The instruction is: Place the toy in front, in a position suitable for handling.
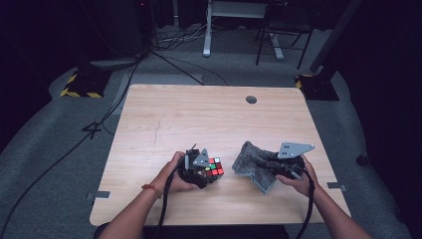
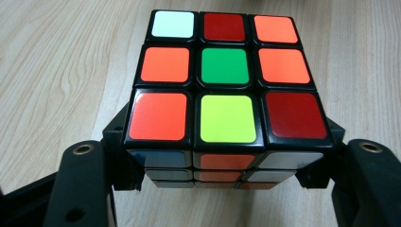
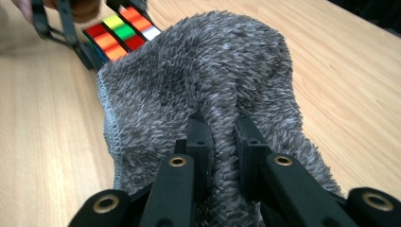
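While my left gripper (image 2: 227, 182) clamps the puzzle cube (image 2: 226, 80) by its two sides, held between the jaws over the table (image 1: 199, 114), my right gripper (image 3: 222, 142) pinches a ridge of the grey fleece cloth (image 3: 198, 80). I judge a wipe comes next: the cube sits just beyond the cloth's far edge, ahead of my right jaws

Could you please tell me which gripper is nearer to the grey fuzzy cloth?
Right. The right gripper pinches a fold of the cloth; the left gripper sits apart to its left, clamping the puzzle cube.
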`<state>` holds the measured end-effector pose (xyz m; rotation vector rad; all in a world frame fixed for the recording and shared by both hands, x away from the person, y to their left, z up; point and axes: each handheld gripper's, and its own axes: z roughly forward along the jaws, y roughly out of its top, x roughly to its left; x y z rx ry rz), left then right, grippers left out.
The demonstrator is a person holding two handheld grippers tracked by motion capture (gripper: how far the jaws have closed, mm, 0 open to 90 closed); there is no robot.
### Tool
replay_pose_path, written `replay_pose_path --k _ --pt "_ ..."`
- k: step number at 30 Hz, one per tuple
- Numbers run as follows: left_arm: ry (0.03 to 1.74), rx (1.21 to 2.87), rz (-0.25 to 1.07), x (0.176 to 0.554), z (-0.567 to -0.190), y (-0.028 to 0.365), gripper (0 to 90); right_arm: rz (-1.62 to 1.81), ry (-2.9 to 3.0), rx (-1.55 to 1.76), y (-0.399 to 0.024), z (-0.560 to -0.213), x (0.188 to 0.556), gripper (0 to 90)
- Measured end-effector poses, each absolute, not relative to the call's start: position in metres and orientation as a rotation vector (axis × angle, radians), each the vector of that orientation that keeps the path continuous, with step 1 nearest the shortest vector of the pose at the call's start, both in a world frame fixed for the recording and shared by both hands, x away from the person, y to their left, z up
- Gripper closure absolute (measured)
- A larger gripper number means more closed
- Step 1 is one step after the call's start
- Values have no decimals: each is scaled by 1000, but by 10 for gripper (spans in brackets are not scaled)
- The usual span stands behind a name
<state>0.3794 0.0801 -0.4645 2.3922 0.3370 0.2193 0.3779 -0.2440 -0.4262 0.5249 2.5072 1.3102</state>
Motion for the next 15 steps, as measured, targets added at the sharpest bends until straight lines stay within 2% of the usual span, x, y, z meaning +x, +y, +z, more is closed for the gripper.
replay_pose_path --k 8,15 --pt "288 2414 224 380 -460 57 334 1357 2530 416 -215 -412 374 793" --pt "241 2408 226 379 -454 38 335 1307 2588 359 -183 -415 372 792"
